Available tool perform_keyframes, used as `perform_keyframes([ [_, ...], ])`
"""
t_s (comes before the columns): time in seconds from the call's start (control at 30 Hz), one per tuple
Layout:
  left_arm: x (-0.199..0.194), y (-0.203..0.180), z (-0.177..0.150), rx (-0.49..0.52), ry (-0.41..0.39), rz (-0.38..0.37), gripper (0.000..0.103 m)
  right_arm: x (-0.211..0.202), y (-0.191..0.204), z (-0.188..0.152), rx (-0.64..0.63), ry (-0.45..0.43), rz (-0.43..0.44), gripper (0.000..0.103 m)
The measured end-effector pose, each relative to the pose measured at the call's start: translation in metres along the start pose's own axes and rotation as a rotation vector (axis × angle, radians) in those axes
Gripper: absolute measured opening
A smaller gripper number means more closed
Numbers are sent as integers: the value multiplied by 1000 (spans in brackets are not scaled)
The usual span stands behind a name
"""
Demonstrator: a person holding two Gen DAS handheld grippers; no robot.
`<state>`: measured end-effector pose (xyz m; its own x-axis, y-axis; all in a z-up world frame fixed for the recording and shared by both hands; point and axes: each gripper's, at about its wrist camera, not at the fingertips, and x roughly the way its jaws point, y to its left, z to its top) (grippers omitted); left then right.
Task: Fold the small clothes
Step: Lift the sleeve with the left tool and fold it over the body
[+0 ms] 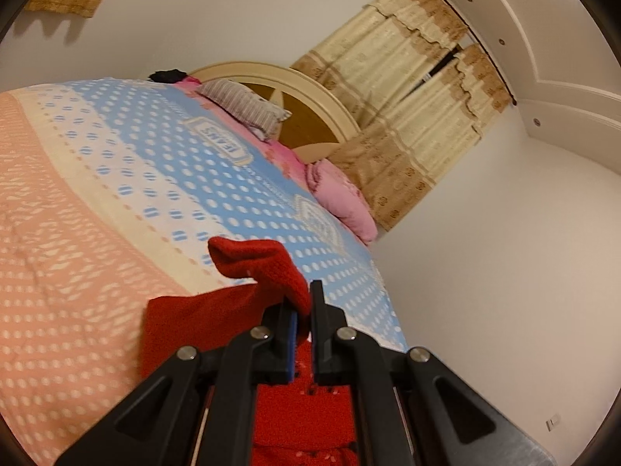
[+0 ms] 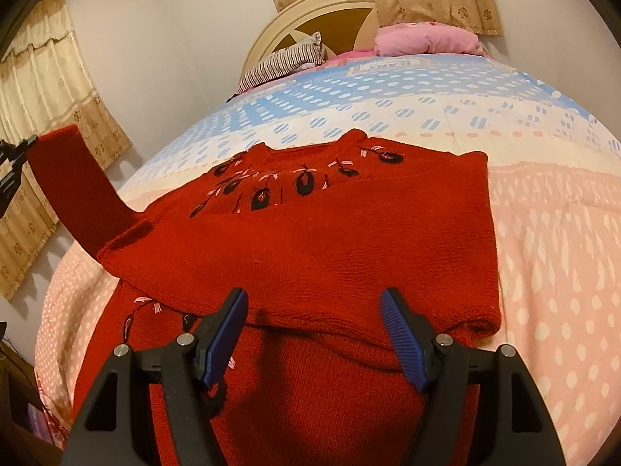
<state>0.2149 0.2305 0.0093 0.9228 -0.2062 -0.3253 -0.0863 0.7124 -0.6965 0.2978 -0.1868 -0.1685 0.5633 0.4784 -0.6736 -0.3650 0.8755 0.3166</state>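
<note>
A red knitted sweater with black and pink embroidered flowers lies on the bed, one side folded across its front. My left gripper is shut on the cuff of a red sleeve and holds it raised off the bed. In the right wrist view that sleeve stretches up to the left gripper at the left edge. My right gripper hovers open over the lower part of the sweater. Nothing is between its blue pads.
The bed cover is pink, cream and blue with dots. A striped pillow and a pink quilt lie by the round headboard. Beige curtains hang behind. A white wall runs beside the bed.
</note>
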Motion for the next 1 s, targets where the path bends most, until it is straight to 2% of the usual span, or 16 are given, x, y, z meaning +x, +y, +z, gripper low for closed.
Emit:
perform_keyframes([
  [0.23,24,-37,-9,9,23,-56,5,-2,-3,-1,17,-10,10,72],
  [0.6,69,-111,-37,75,76,-133,5,-8,-7,-2,41,-34,18,72],
  [0.83,111,-143,-88,120,161,-171,5,-14,-12,-3,74,-60,35,77],
  [0.93,132,-152,-124,196,202,-145,6,-16,-15,-3,89,-69,42,77],
  [1.0,149,-157,-151,289,263,-89,11,-18,-16,-5,99,-75,46,77],
])
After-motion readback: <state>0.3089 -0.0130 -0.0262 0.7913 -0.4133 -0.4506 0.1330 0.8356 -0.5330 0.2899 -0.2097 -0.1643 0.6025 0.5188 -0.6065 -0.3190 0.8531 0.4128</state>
